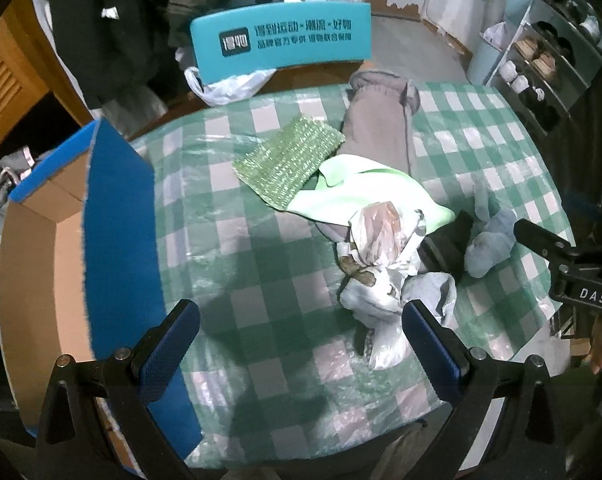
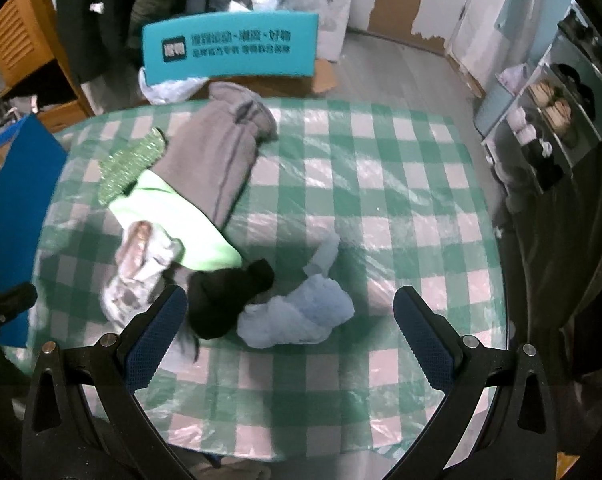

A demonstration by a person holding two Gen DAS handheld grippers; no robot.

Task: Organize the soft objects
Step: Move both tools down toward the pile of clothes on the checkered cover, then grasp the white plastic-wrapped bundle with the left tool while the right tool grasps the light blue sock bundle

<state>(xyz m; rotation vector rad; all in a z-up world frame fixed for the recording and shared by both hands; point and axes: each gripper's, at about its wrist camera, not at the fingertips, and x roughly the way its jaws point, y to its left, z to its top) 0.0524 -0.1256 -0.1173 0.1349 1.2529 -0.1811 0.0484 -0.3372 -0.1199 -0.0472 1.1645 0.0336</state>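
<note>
In the left wrist view, your left tool (image 1: 299, 342) hangs wide and empty over the checked counter (image 1: 261, 280), with the crumpled plastic bag (image 1: 375, 260) just ahead of its right finger and the open cardboard box (image 1: 41, 248) off to the left. In the right wrist view, your right tool (image 2: 289, 330) is also spread wide, holding nothing, with the black cloth (image 2: 225, 300) and pale blue cloth (image 2: 297, 316) lying between its fingers, touching each other.
</note>
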